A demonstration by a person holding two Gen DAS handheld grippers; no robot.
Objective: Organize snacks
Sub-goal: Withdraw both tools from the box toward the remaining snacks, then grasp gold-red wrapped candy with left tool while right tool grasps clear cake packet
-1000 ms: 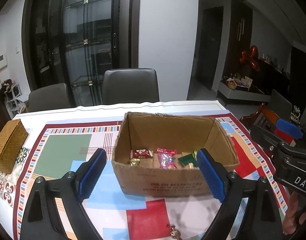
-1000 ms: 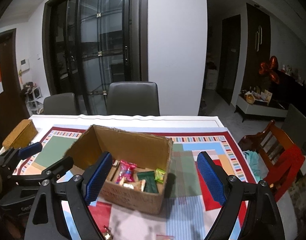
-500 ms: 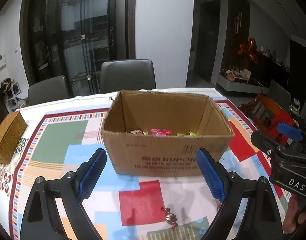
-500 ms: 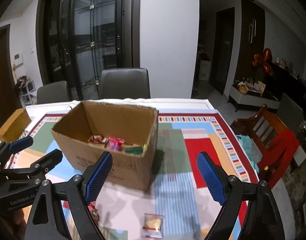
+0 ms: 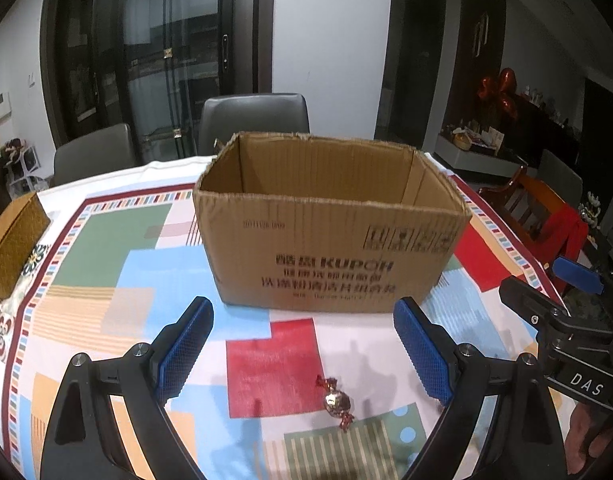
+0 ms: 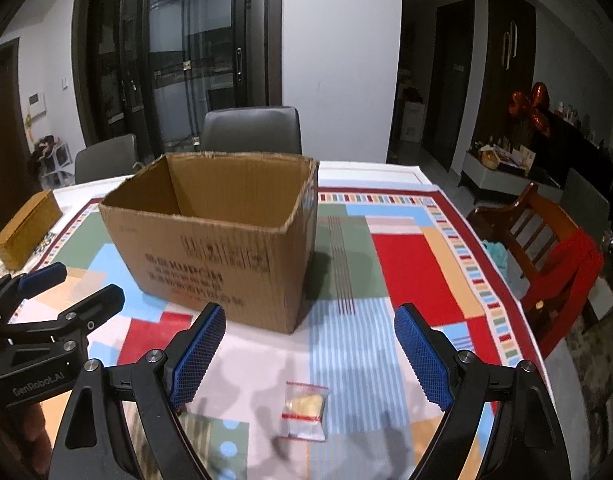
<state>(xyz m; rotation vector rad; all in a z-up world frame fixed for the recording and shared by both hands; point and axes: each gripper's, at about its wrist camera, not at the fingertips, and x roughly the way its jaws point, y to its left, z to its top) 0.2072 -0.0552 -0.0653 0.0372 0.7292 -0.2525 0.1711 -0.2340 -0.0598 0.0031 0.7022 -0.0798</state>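
A brown cardboard box (image 5: 330,236) stands open-topped on the patterned tablecloth; its contents are hidden from this low angle. It also shows in the right wrist view as the box (image 6: 214,248). A gold candy in a red twist wrapper (image 5: 337,402) lies on the cloth in front of the box, between and just below the blue pads of my left gripper (image 5: 304,354), which is open and empty. A small clear packet with a yellow snack (image 6: 306,410) lies below my right gripper (image 6: 310,356), also open and empty. Each gripper shows in the other's view: the right one (image 5: 546,292), the left one (image 6: 68,288).
A woven golden box (image 5: 10,244) sits at the table's left edge. Grey chairs (image 5: 254,124) stand behind the table, and a wooden chair with a red cloth (image 6: 554,256) stands to the right. The tablecloth (image 6: 410,264) covers the table.
Both grippers have sunk and drawn back from the box. The snacks inside it have dropped out of sight, and the candy and the clear packet have come into view.
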